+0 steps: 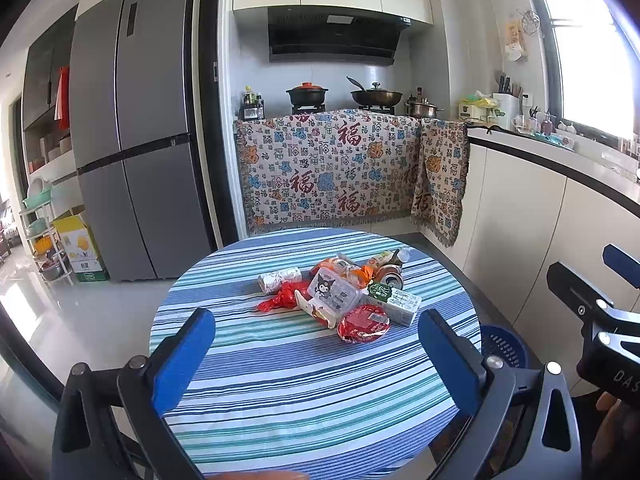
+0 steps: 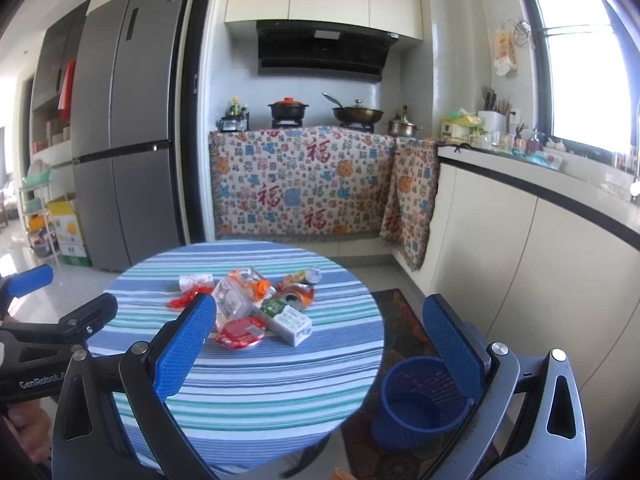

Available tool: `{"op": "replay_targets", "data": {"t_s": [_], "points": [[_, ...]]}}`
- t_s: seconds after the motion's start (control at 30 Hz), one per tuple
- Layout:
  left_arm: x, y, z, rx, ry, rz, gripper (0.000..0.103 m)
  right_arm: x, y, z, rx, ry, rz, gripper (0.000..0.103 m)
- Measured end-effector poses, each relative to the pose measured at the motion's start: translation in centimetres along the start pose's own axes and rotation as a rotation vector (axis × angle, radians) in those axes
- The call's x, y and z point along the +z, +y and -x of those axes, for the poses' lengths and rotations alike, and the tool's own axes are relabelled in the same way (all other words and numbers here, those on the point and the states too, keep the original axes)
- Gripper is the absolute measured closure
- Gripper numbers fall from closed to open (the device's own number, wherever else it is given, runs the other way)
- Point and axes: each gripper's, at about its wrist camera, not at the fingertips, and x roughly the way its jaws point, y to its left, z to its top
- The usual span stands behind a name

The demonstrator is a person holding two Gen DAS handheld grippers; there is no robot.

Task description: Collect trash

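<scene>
Left wrist view: left tongs [image 1: 316,348] spread wide, holding nothing.
Right tongs [image 2: 320,340]: equally wide, empty.
Trash: heaped mid-bench [image 1: 280,392], red lid [image 1: 363,323] nearest, milk carton [image 1: 394,302] beside it.
Bin [image 2: 420,404]: on floor, right of bench.
Advice: take the red lid first, pinching its rim.

You have a trash pile [image 1: 340,292] heaped mid-desk: wrappers, a crushed can [image 2: 297,295], a milk carton [image 2: 289,319] and a red lid [image 2: 241,333]. A blue basket [image 2: 416,404] stands upright on the floor right of the pile.
</scene>
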Motion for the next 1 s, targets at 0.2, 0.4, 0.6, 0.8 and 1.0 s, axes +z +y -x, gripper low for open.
{"op": "replay_targets", "data": {"t_s": [0.2, 0.4, 0.6, 0.8, 1.0], "points": [[-0.1, -0.2, 0.0, 0.0, -0.001, -0.006, 0.0, 0.1, -0.1, 0.1, -0.003, -0.002, 0.0, 0.0], [-0.1, -0.3, 0.1, -0.001, -0.001, -0.006, 0.0, 0.2, -0.5, 0.3, -0.006, -0.004, -0.002, 0.0], [-0.1, -0.3, 0.1, -0.001, 0.0, -0.006, 0.0, 0.3, -0.9, 0.4, -0.015, -0.003, -0.001, 0.0], [-0.1, -0.3, 0.1, -0.001, 0.0, -0.006, 0.0, 0.5, -1.2, 0.6, -0.02, -0.004, 0.003, 0.0], [-0.1, -0.3, 0.1, -0.001, 0.0, -0.006, 0.0, 0.4, -1.0, 0.6, -0.024, -0.003, 0.006, 0.0]]}}
